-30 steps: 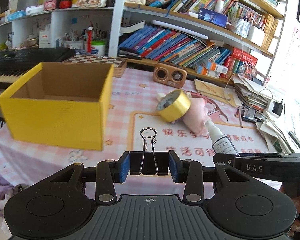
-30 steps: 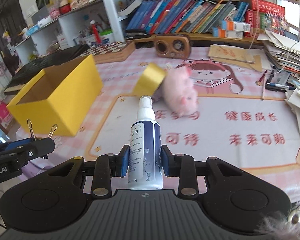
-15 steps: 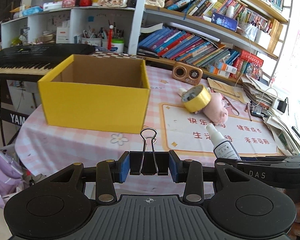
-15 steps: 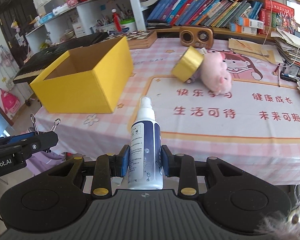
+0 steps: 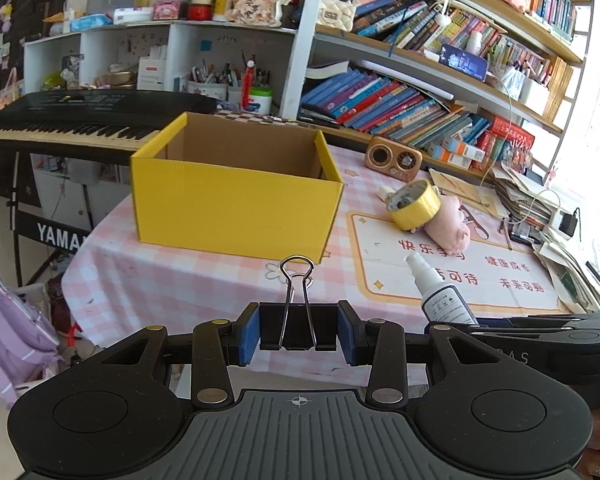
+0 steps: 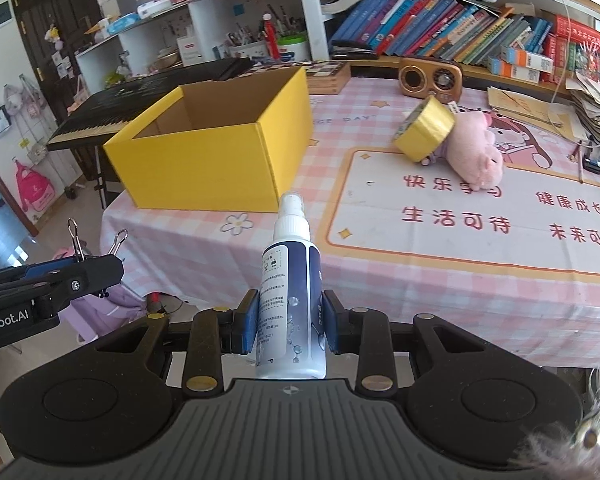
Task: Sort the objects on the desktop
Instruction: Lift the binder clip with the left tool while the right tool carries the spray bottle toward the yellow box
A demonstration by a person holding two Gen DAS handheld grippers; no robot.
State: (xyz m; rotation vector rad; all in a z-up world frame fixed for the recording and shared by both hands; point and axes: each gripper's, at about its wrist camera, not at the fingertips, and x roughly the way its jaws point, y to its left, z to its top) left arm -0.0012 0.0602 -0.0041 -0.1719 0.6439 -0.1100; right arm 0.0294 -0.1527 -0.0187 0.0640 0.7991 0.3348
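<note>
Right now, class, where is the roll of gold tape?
In both wrist views the gold tape roll sits on the table, tilted against the pink plush pig, right of the yellow box and in front of the wooden radio.

A yellow box (image 6: 212, 148) is standing open-topped at the table's (image 6: 440, 280) near left corner, its walls blocking a low approach from the near edge while its mouth is lying open from above. Between the box and the tape roll (image 6: 424, 128) leaning on a pink plush toy (image 6: 474, 156), the cloth is lying bare. The near edge is offering free passage. A wooden radio (image 6: 430, 76) and paper stacks (image 6: 596, 108) are crowding the far and right edges.
</note>
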